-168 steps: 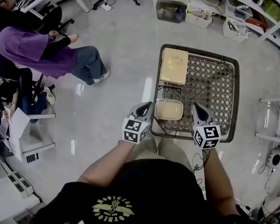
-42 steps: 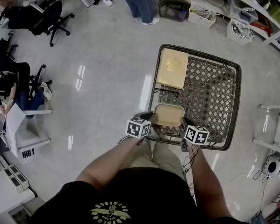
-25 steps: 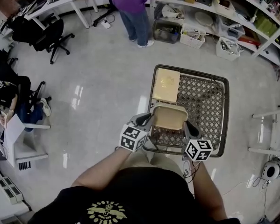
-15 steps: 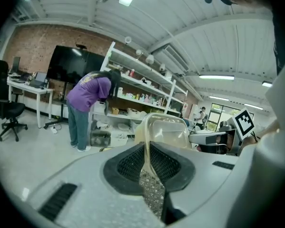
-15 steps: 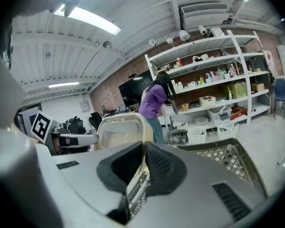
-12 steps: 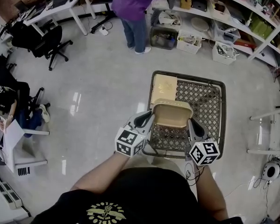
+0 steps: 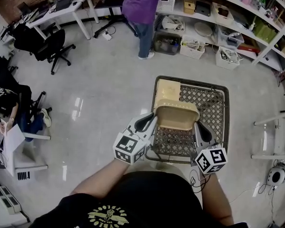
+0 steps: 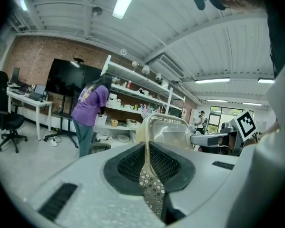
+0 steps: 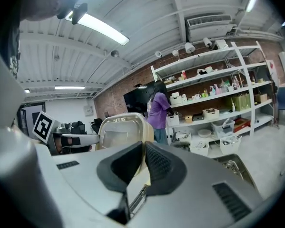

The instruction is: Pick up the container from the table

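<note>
Container (image 7: 176,116) held above table (image 7: 213,103).
Left gripper (image 7: 148,121) clamps its rim at 9 o'clock, right gripper (image 7: 198,127) at 3 o'clock; the thin rim could slip if the hands pull apart or tilt.

A person in purple (image 7: 142,4) stands at the shelves (image 7: 242,13), black office chair (image 7: 49,42) apart

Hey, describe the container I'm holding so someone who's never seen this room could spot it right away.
Find the dark mesh table on the pale floor. Above its near edge, the left gripper and right gripper clamp opposite rims of the beige container. It is an open, rounded tub, unlike the flat beige slab lying at the table's far left corner.
</note>
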### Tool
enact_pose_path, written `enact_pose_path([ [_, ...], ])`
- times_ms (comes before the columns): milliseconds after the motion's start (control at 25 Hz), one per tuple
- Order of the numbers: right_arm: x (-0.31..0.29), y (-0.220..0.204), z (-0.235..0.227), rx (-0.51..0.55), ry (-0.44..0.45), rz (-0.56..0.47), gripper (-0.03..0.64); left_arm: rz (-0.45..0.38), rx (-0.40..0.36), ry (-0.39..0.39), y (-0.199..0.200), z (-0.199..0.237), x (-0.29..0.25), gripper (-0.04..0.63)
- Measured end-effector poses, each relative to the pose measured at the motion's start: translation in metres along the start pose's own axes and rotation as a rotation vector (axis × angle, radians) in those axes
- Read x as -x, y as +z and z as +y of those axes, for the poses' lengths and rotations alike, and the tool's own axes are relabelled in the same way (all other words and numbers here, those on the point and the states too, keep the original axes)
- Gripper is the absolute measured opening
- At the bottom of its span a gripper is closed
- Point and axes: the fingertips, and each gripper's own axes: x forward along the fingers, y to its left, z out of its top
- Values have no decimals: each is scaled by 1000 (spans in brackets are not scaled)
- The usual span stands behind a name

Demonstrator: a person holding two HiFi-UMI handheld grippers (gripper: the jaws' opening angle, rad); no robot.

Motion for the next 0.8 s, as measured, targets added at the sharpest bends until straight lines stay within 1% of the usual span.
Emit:
enact_pose_path([
  [280, 16, 36, 16, 23, 11, -71, 25, -69, -22, -11, 39, -11, 16, 34],
  [400, 20, 52, 24, 28, 18, -100, 25, -104, -51, -3, 57, -13, 24, 34],
  [480, 23, 60, 26, 33, 19, -109, 25, -116, -62, 4, 65, -15, 26, 34],
  [640, 28, 68, 33, 35, 34, -127, 25, -127, -62, 4, 76, -17, 33, 34],
  [800, 34, 84, 42, 58, 45, -163, 25, -159, -93, 2, 93, -22, 42, 34],
])
